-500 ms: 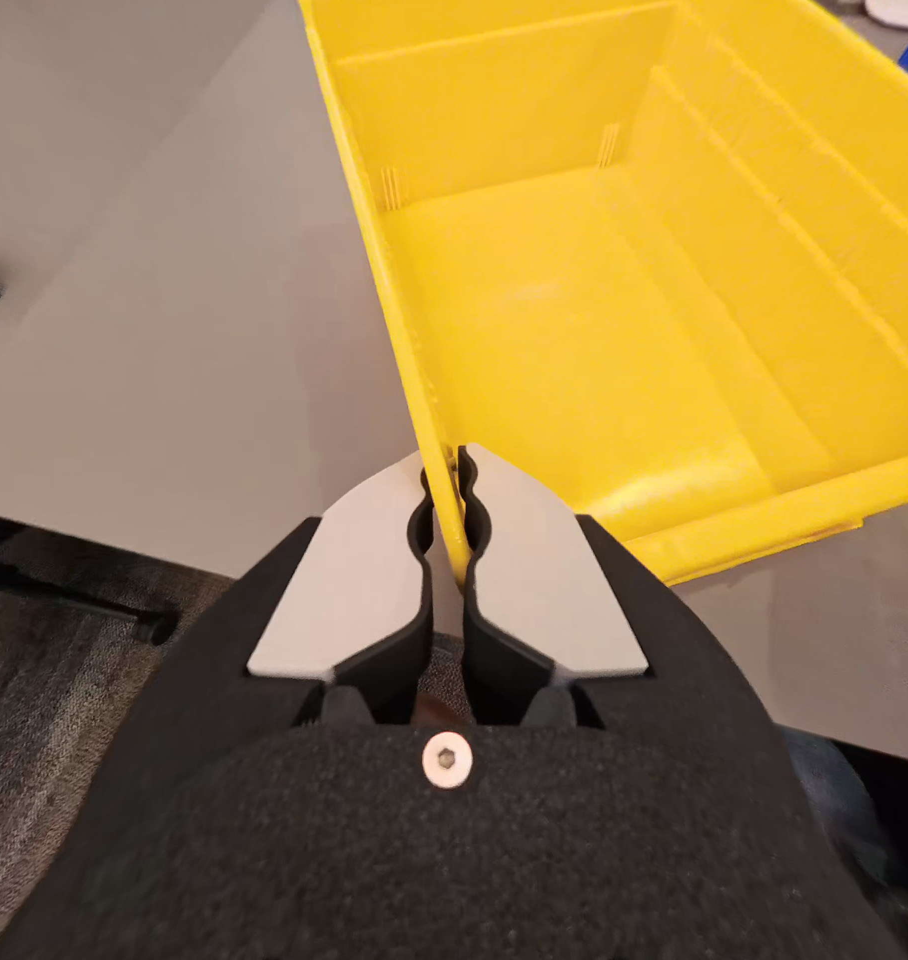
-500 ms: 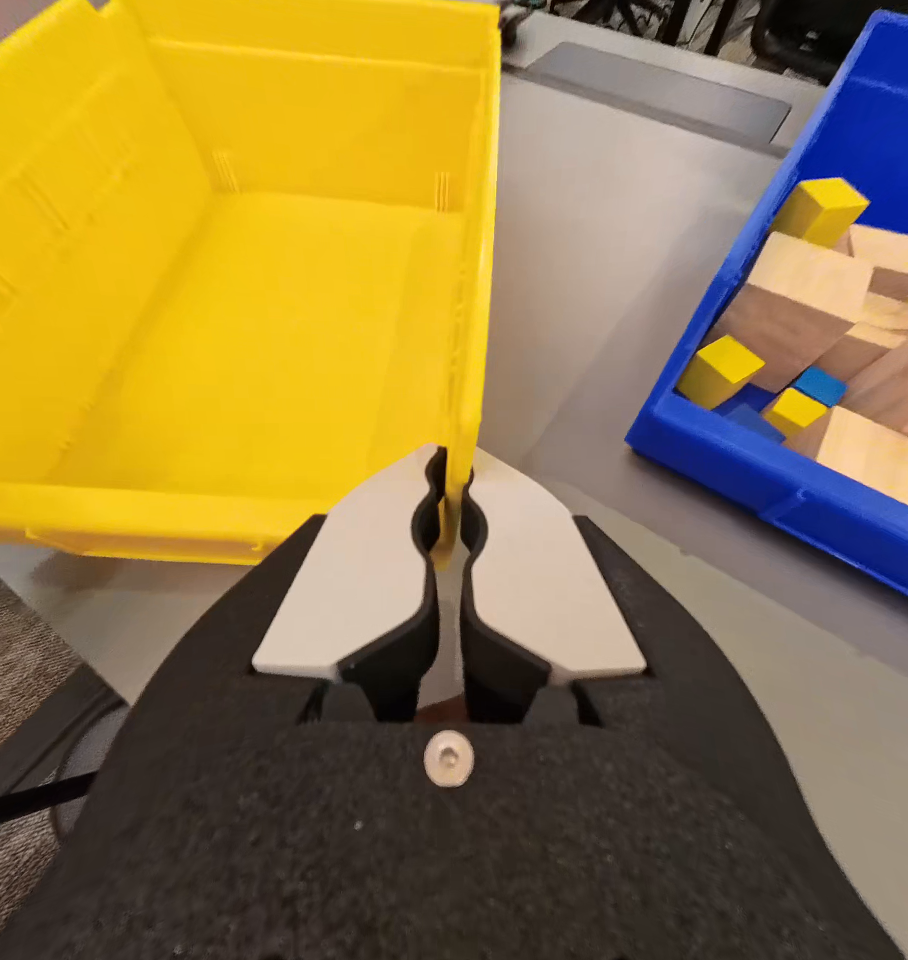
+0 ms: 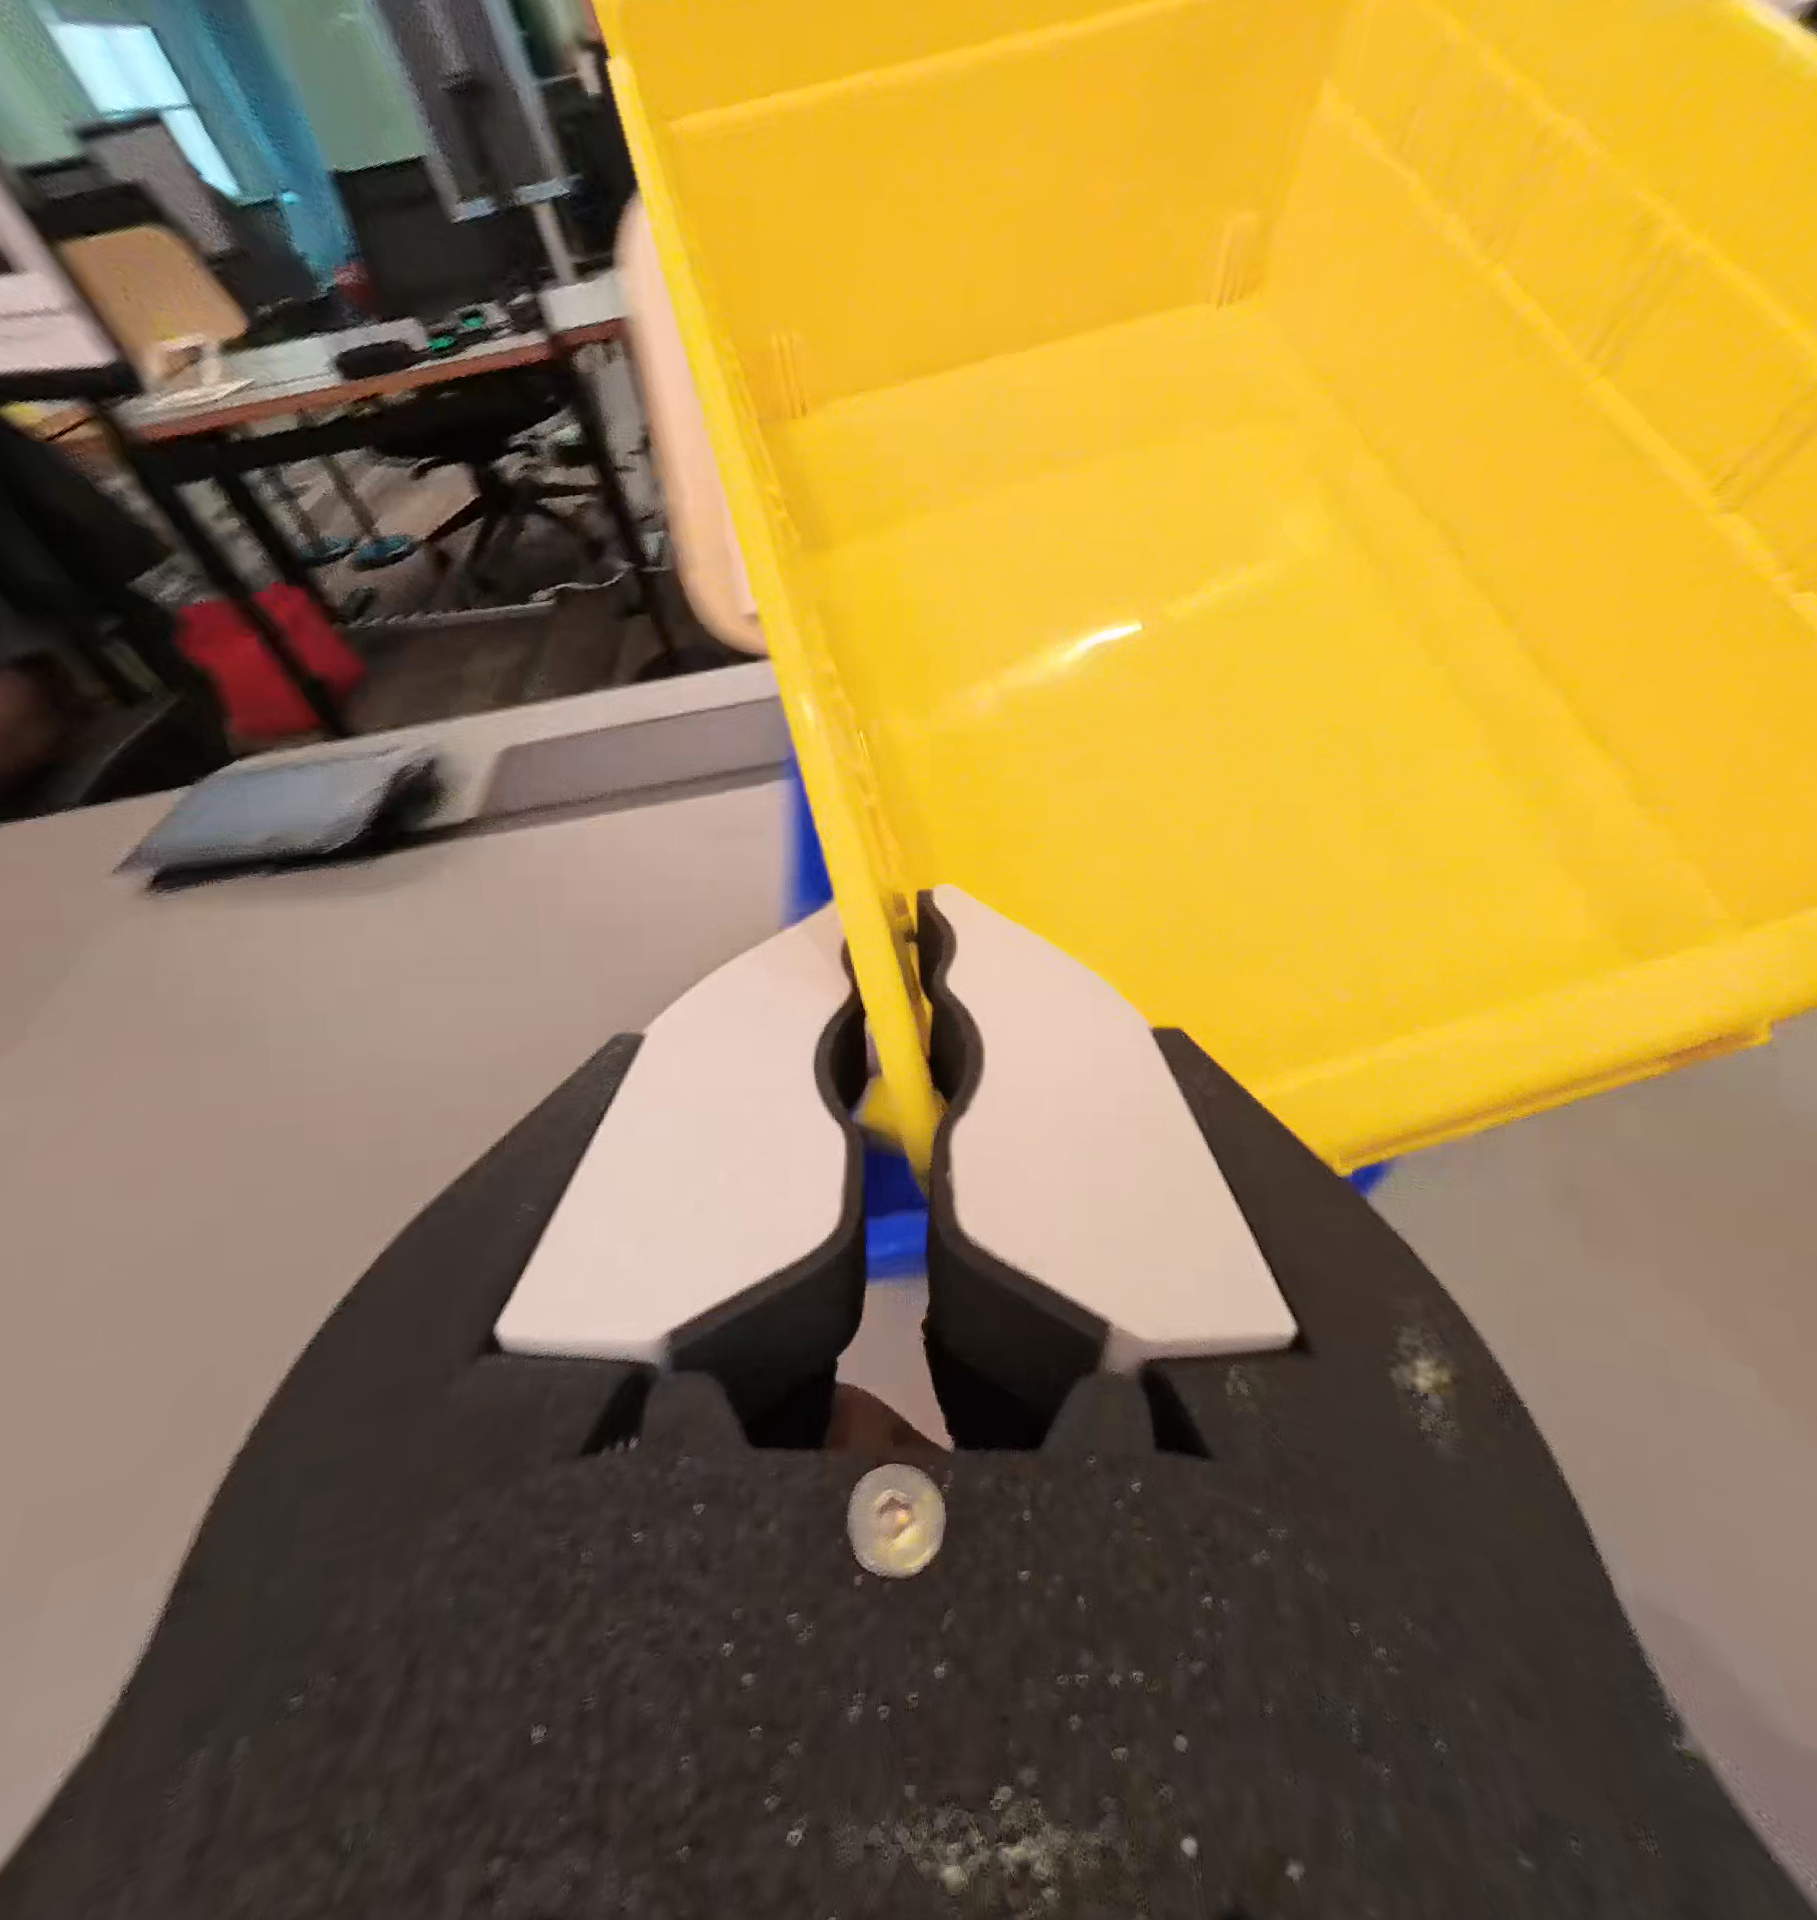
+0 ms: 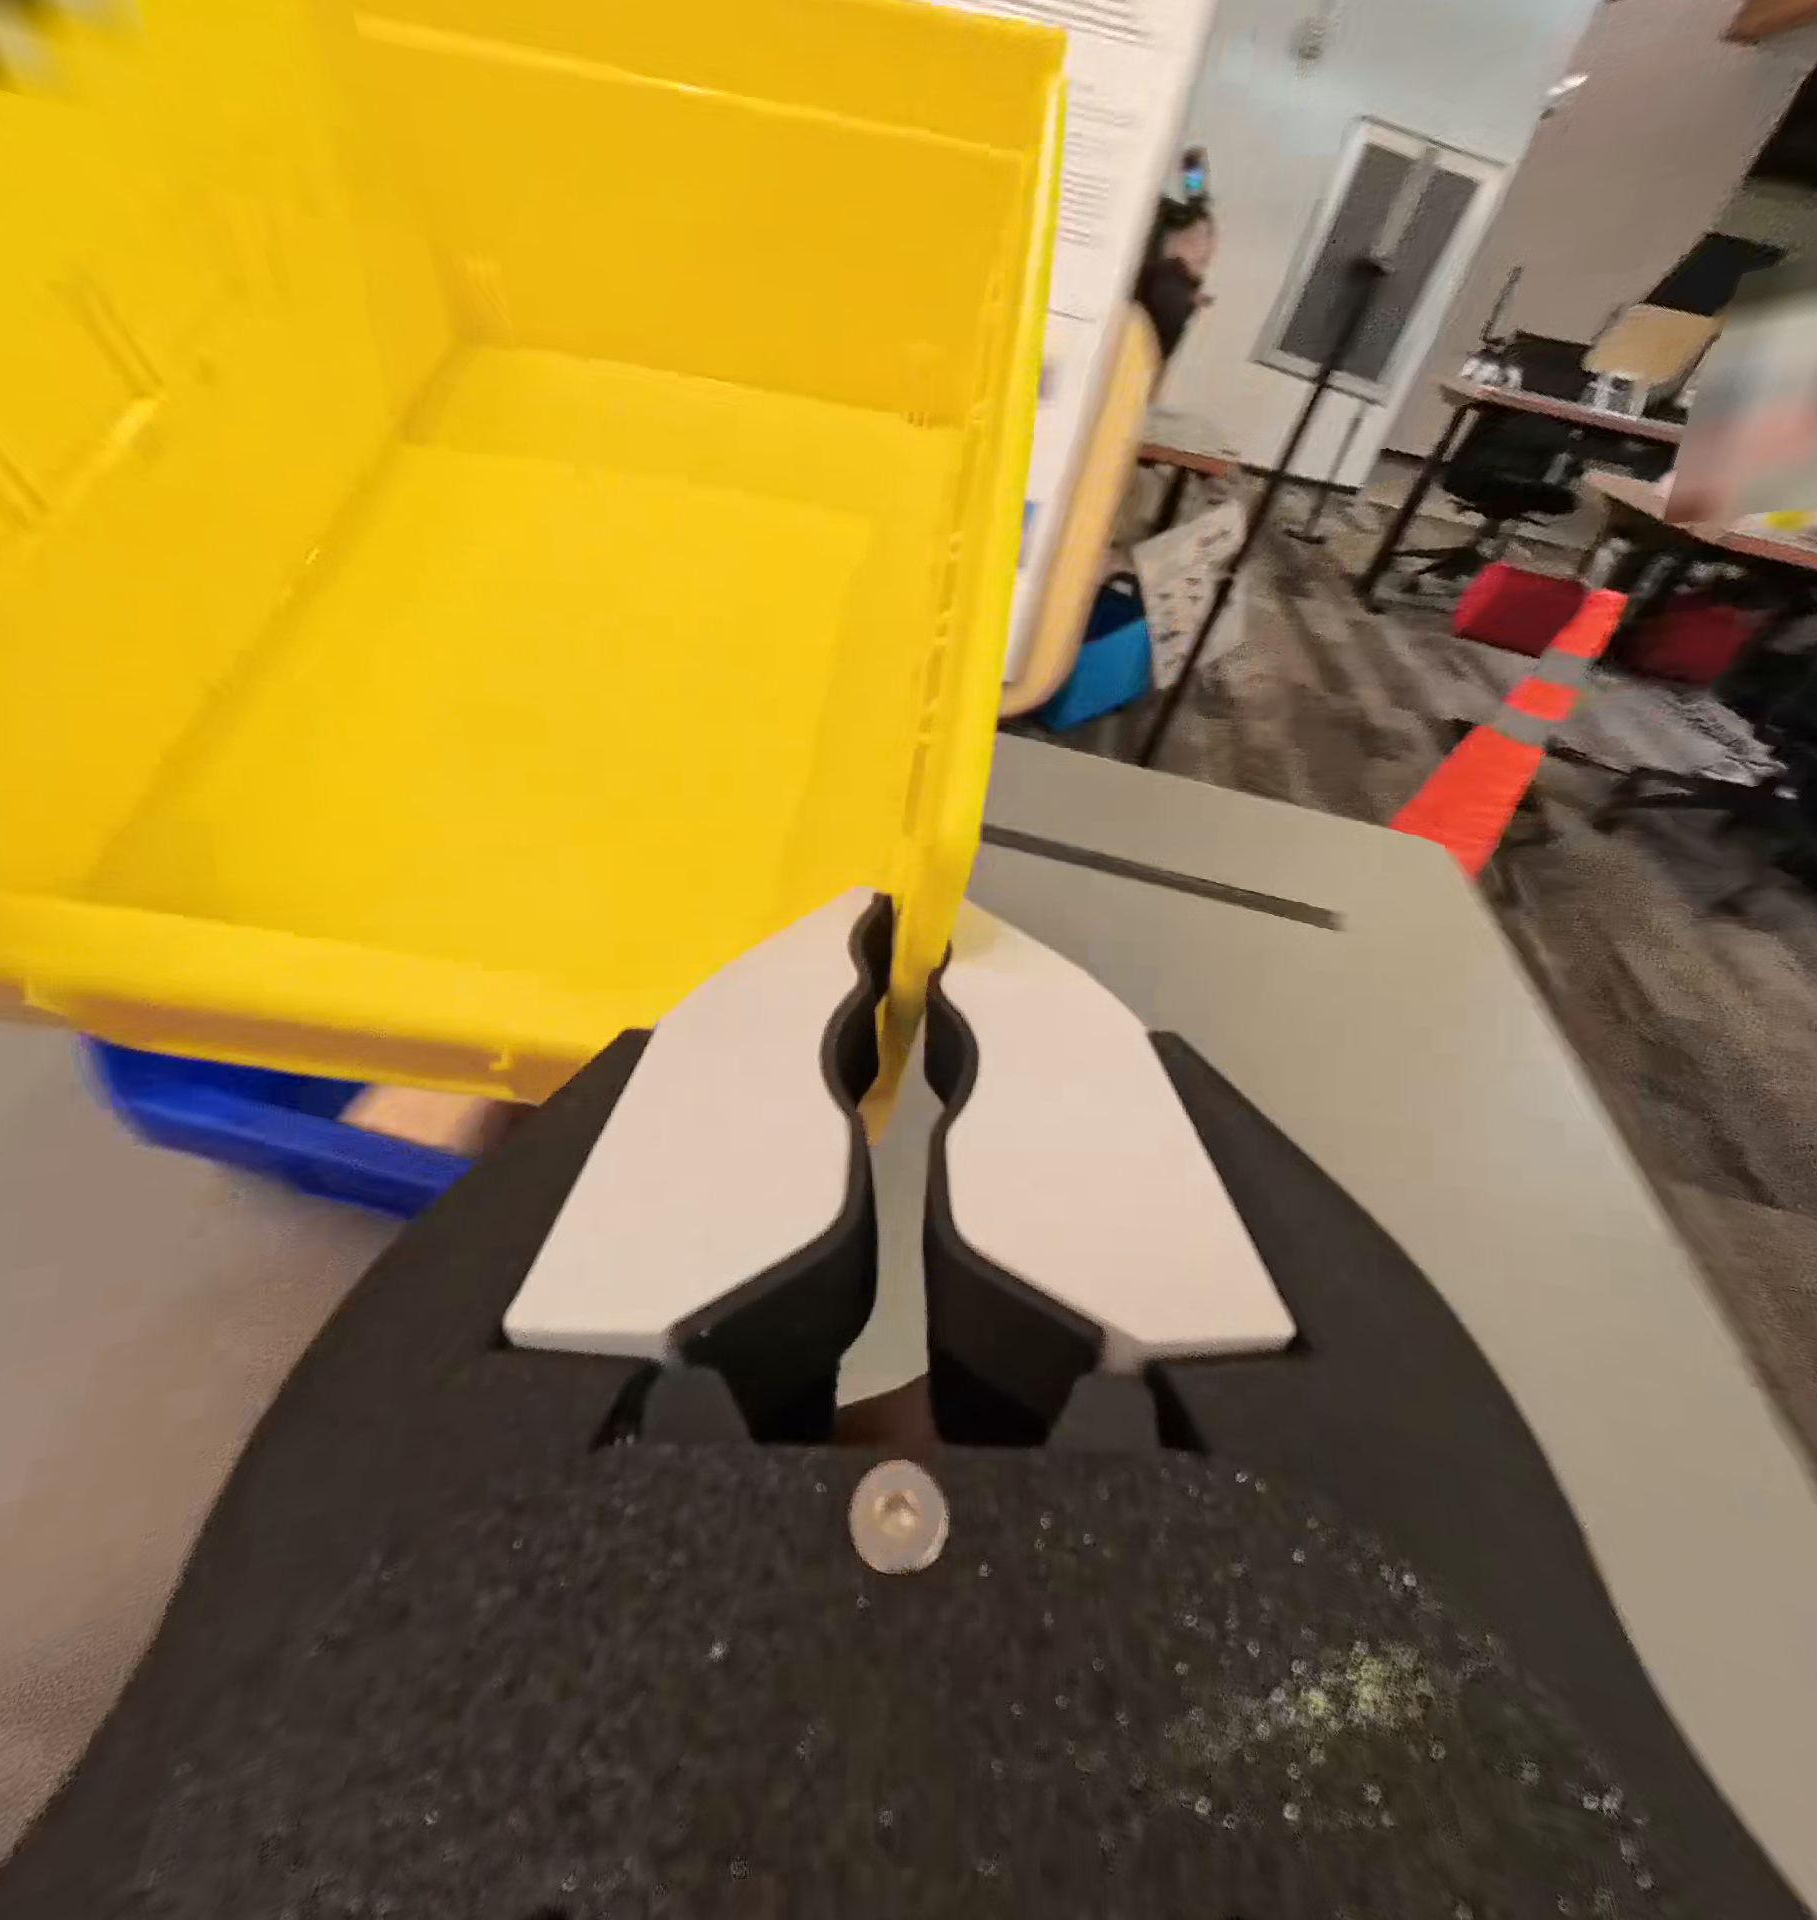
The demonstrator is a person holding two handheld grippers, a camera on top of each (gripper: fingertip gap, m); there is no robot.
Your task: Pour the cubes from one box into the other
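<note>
The yellow box (image 3: 1247,644) is empty and held tilted up above the grey table (image 3: 312,1039). My left gripper (image 3: 896,935) is shut on its left side wall. My right gripper (image 4: 909,935) is shut on its right side wall; the box (image 4: 447,623) fills the left of that view. The blue box (image 4: 260,1127) sits on the table under the yellow one, mostly hidden; a bit of a wooden cube (image 4: 416,1117) shows inside it. A strip of the blue box (image 3: 888,1226) shows between my left fingers.
A dark flat object (image 3: 280,810) lies on the far left of the table. The table's right edge (image 4: 1610,1143) drops to carpet. Beyond are desks (image 3: 364,364), chairs, an orange cone (image 4: 1506,738) and a person standing far off.
Both grippers have lifted and tipped the yellow box upward and carried it over the blue box. The views now look out at the room instead of down at the table.
</note>
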